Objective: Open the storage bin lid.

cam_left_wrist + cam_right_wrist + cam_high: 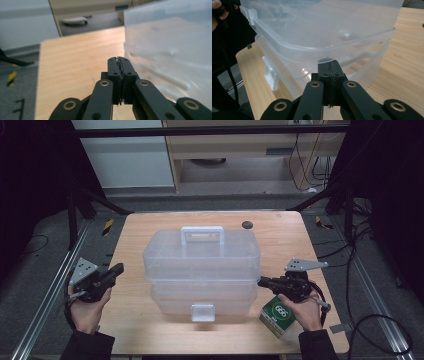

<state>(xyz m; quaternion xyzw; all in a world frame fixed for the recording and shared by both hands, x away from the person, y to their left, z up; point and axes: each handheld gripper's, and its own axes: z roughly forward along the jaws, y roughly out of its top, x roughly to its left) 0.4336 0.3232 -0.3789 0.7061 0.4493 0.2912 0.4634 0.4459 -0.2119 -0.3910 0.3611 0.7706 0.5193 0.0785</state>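
High view: a clear plastic storage box [202, 270], closed, with a handle on its lid and a white latch [202, 312] on the near face, stands at the middle of the wooden table [145, 320]. The left gripper [116, 269] is held over the table's left edge, well apart from the box, its tips pointing toward it. The right gripper [261, 281] is at the box's right side, tips at or touching the box wall. A green and white carton [276, 314] lies on the table just under the right hand [306, 312]. Left gripper view: the jaws are pressed together with nothing between them; the box [170, 50] fills the right side, near but not touching. Right gripper view: the jaws are pressed together, empty, tips up against the seam below the box's [322, 32] lid rim; contact cannot be confirmed. The white latch [270, 75] shows at left.
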